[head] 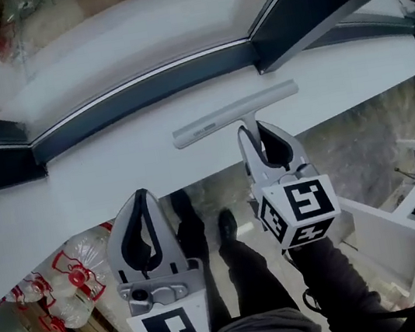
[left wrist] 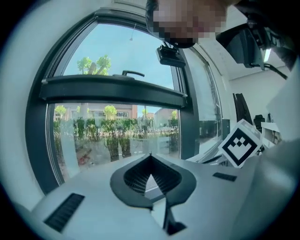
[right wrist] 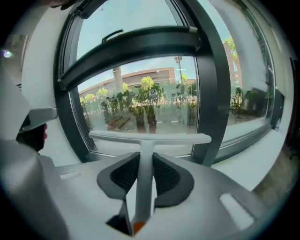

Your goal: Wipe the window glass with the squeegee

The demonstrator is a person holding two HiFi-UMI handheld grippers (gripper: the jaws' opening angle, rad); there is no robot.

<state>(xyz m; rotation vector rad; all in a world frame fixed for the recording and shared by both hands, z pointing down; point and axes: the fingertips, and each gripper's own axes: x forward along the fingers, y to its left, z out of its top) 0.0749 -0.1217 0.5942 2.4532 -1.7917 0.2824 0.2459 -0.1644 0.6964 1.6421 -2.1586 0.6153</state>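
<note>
Squeegee (right wrist: 150, 137) handle clamped in right gripper (right wrist: 145, 161), jaws pressed on it. Left gripper (left wrist: 151, 157) closed, tips touching, empty. T-bar hangs crosswise over the windowsill's (head: 78, 191) far edge, short of window glass (right wrist: 140, 108). Likely step: set blade on glass; keep bar flat, pressure even, start high. The squeegee looks pale grey, slim stem, orange butt.

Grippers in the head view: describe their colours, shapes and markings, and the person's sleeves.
The left gripper and right gripper are pale grey with curved jaws lined by black pads. Each carries a white cube with black square markers. The sleeves are dark.
</note>
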